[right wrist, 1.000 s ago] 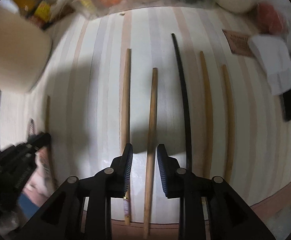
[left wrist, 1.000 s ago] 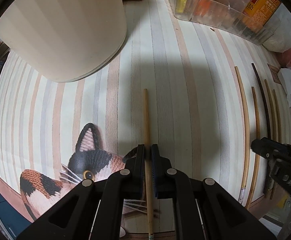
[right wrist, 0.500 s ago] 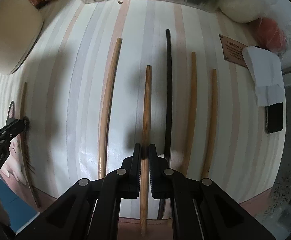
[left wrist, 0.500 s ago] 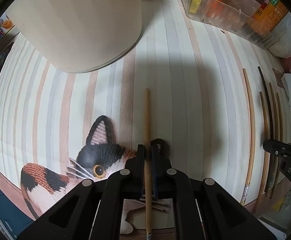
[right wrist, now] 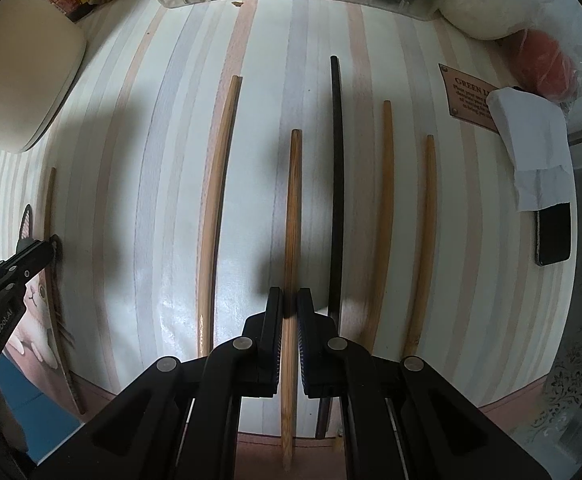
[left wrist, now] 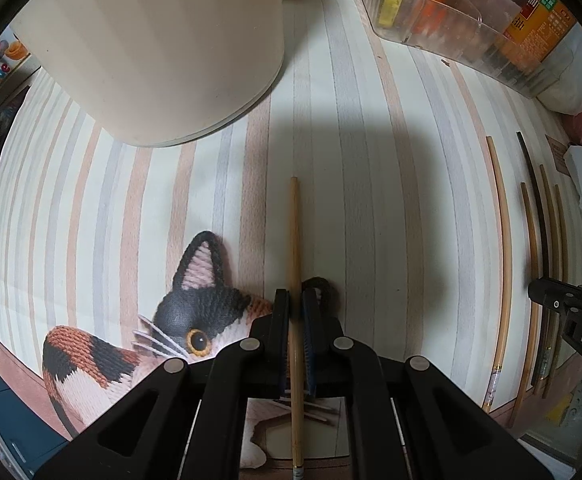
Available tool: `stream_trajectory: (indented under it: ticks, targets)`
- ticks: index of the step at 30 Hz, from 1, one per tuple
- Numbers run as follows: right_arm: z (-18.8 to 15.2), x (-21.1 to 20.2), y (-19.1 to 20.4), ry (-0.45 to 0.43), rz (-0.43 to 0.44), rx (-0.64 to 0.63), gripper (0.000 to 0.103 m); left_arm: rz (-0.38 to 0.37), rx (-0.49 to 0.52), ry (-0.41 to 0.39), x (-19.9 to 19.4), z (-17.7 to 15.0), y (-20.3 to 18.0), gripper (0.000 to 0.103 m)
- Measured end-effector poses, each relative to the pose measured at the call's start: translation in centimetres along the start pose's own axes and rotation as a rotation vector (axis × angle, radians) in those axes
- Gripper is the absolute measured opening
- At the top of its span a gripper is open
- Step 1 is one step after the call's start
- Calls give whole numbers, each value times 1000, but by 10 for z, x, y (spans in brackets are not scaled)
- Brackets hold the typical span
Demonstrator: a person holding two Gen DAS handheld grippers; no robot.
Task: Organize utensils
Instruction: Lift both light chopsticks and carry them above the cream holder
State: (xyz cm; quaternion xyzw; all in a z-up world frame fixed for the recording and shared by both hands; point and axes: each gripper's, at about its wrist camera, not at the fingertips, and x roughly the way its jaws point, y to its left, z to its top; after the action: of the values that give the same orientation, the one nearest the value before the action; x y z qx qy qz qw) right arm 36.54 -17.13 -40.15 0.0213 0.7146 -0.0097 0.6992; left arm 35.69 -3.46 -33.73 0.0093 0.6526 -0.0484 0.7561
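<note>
Since the earlier frames, the right gripper point(right wrist: 289, 304) had closed its jaws from a spread stance around the brown chopstick point(right wrist: 292, 216) until the pads pinched it; the closing had finished half a second before, and the grip looked unchanged after that. In the left wrist view the table had slid slightly downward in the frame, so more of the cat's face showed than a second earlier.

The left gripper point(left wrist: 295, 304) had its jaws pressed onto a pale wooden chopstick point(left wrist: 294, 240) that ran straight up the centre of its frame, over the calico cat print point(left wrist: 187, 320) on the striped tablecloth point(left wrist: 371, 160). A large cream container point(left wrist: 163, 40) filled the upper left, and a clear plastic bin point(left wrist: 471, 32) of bottles and packets sat at the upper right.

In the right wrist view the pinched brown chopstick lay in a row with others: a longer light chopstick point(right wrist: 217, 208) to its left, a black chopstick point(right wrist: 336, 184) just to its right, then two more brown chopsticks point(right wrist: 383, 216) further right. A folded white tissue point(right wrist: 531, 140) and a dark phone point(right wrist: 553, 236) lay at the right edge of the frame. The left gripper showed at the left edge of that view, well apart from the row.
</note>
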Motion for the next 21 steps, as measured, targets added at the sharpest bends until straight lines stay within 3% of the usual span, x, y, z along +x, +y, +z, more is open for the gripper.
stream_trajectory:
  ticks: [7, 12, 18, 21]
  targets:
    - [-9, -1, 10, -48, -26, 13, 7, 14, 11, -11, -1, -1, -4, 4]
    - [-24, -18, -3, -128, 60, 76, 7, -18, 7, -61, -26, -2, -4, 4]
    - [-39, -75, 3, -311, 122, 64, 7, -72, 28, -179, -82, -1, -10, 4]
    - [-44, -117, 11, -444, 149, 38, 7, -104, 33, -276, -127, 4, -11, 3]
